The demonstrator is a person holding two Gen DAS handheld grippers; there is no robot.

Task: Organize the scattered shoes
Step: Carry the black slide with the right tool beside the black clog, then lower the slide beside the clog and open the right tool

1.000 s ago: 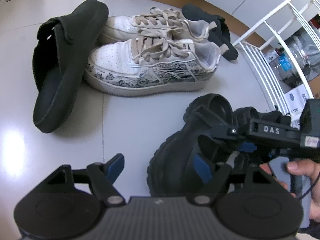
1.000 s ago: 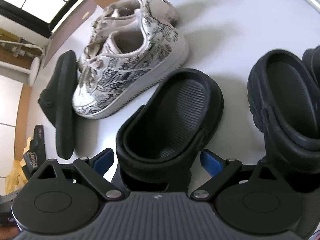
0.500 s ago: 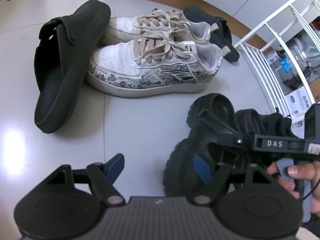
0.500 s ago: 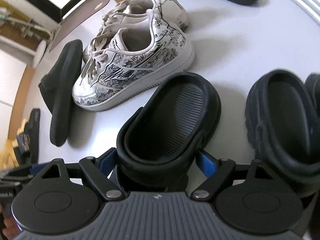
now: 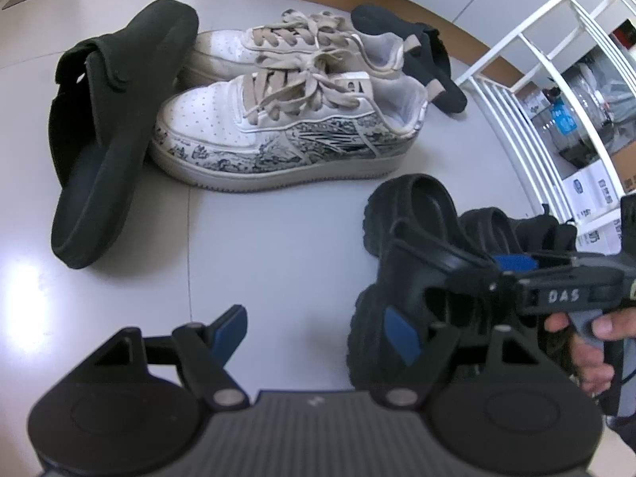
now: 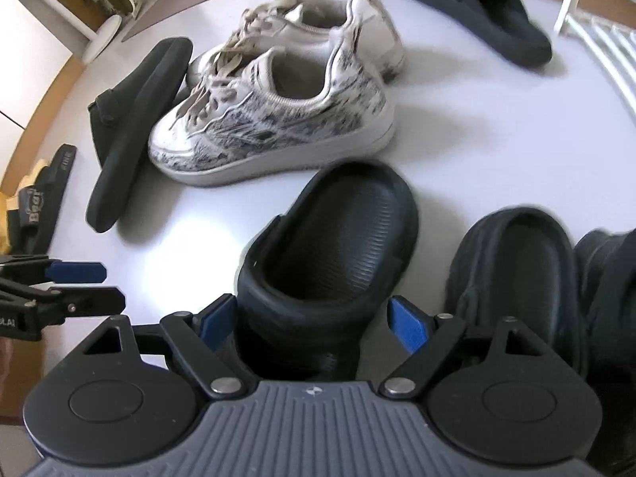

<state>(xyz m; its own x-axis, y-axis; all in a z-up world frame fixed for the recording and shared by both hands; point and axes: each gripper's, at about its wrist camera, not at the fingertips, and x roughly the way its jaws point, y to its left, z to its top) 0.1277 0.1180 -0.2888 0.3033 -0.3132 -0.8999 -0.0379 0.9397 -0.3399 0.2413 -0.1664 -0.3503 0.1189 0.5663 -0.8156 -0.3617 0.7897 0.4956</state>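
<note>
Altogether seven shoes show in the right wrist view: two white printed sneakers (image 6: 274,119) side by side at upper centre, two dark slippers, one (image 6: 131,127) on edge against the sneakers at left, the other (image 6: 477,8) at upper right, and three black clogs low in the frame. The right gripper (image 6: 314,318) straddles the nearest black clog (image 6: 338,246), left pad touching it, right pad apart. The left gripper (image 5: 314,334) stands wide over bare floor. The floor (image 5: 258,246) is pale, glossy tile. A white rack (image 5: 548,91) stands at upper right of the left view.
</note>
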